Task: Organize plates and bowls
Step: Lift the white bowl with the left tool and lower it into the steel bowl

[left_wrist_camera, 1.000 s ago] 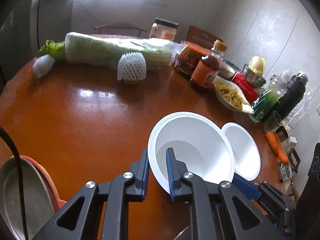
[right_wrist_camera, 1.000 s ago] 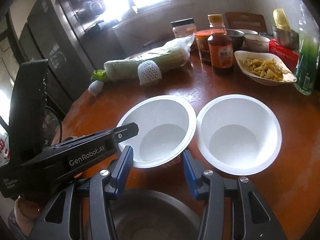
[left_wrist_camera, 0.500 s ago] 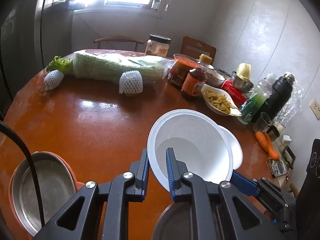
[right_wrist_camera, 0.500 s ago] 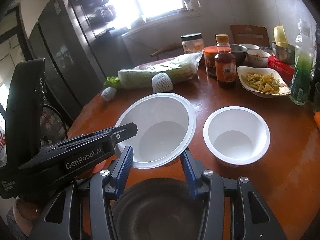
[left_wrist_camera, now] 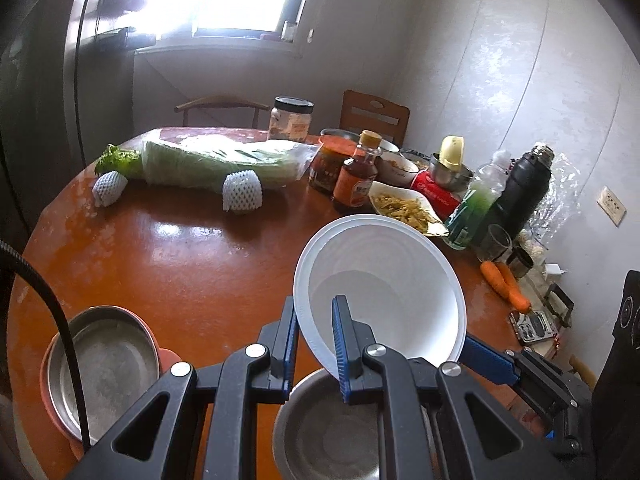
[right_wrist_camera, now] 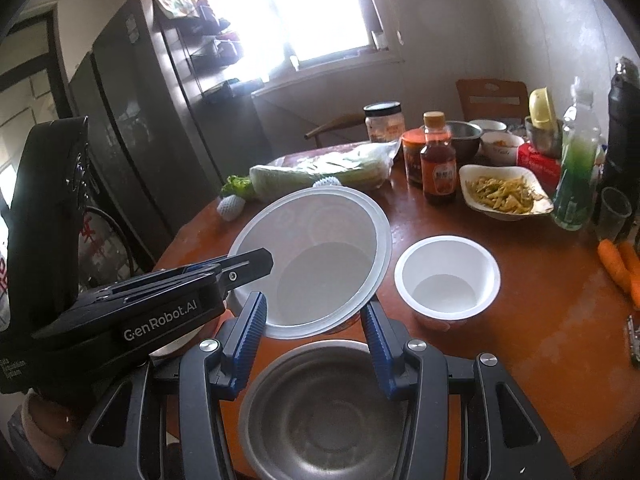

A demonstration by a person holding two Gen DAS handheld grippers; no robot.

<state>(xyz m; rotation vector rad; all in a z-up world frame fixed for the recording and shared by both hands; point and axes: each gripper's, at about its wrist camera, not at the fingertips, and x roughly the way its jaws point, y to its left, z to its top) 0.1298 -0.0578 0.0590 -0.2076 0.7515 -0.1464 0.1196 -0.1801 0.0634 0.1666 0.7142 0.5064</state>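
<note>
The large white bowl (left_wrist_camera: 380, 280) hangs tilted above the tabletop (left_wrist_camera: 180, 264), held from two sides; the left hand-held gripper (left_wrist_camera: 314, 332) is clamped tight on its near rim, one blue pad inside the wall and one outside; the right hand-held gripper (right_wrist_camera: 314, 320) grips the same bowl lower down, its two blue fingers (right_wrist_camera: 250, 330) pressed against the outer wall on either side. Directly below the large white bowl sits a steel bowl (right_wrist_camera: 324, 408), empty and upright on the tabletop; just to the right of the large white bowl in the right wrist view stands a smaller white bowl (right_wrist_camera: 447, 276), upright and apart from it. Well to the left of the large white bowl in the left wrist view, a second steel dish (left_wrist_camera: 102, 364) rests inside an orange plate (left_wrist_camera: 166, 360) near the table's edge. Beyond the large white bowl, along the far side, lie a wrapped cabbage (left_wrist_camera: 216, 162), a sauce bottle (left_wrist_camera: 356, 180), a dish of yellow food (left_wrist_camera: 404, 208), a green bottle (left_wrist_camera: 474, 208) and a black flask (left_wrist_camera: 524, 188); two carrots (left_wrist_camera: 506, 284) lie to its right.
</note>
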